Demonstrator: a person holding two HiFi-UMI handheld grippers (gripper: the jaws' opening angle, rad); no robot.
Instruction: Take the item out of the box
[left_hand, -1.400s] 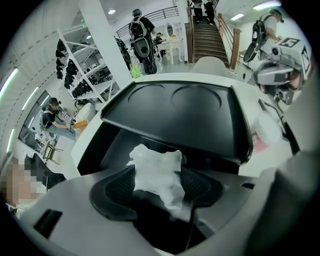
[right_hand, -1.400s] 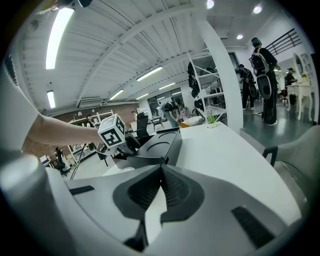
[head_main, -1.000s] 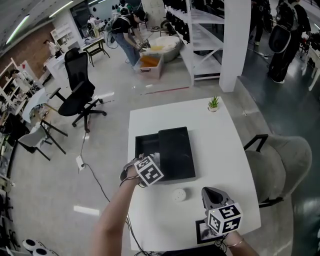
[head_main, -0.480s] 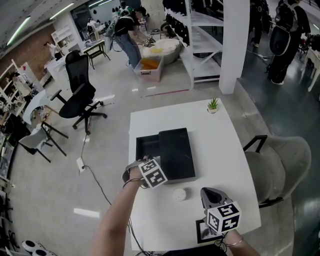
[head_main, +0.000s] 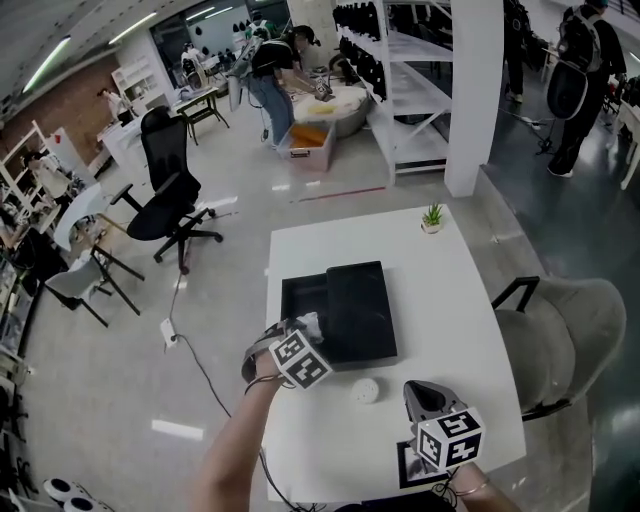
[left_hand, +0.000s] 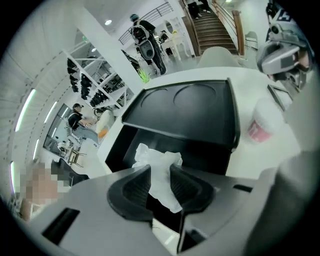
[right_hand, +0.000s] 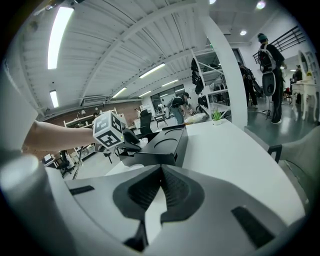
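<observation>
A black box (head_main: 300, 298) lies on the white table (head_main: 450, 300), its lid (head_main: 360, 310) slid right so the left part stands open. My left gripper (left_hand: 161, 185) has just been closing and is shut on a crumpled white paper item (left_hand: 159, 170), held just above the box's open part (left_hand: 125, 145). In the head view the item (head_main: 308, 323) shows at the left gripper's (head_main: 303, 330) tips. My right gripper (head_main: 420, 392) rests near the table's front right, shut with nothing between its jaws, as the right gripper view (right_hand: 161, 187) shows.
A small round white container (head_main: 365, 390) sits between the two grippers. A black-framed card (head_main: 408, 466) lies under the right gripper. A small potted plant (head_main: 433, 217) stands at the table's far right corner. A grey chair (head_main: 560, 330) is beside the table's right edge.
The left gripper closed on the white paper item inside the box and raised it a little out of the open part. The right gripper stayed where it was.
</observation>
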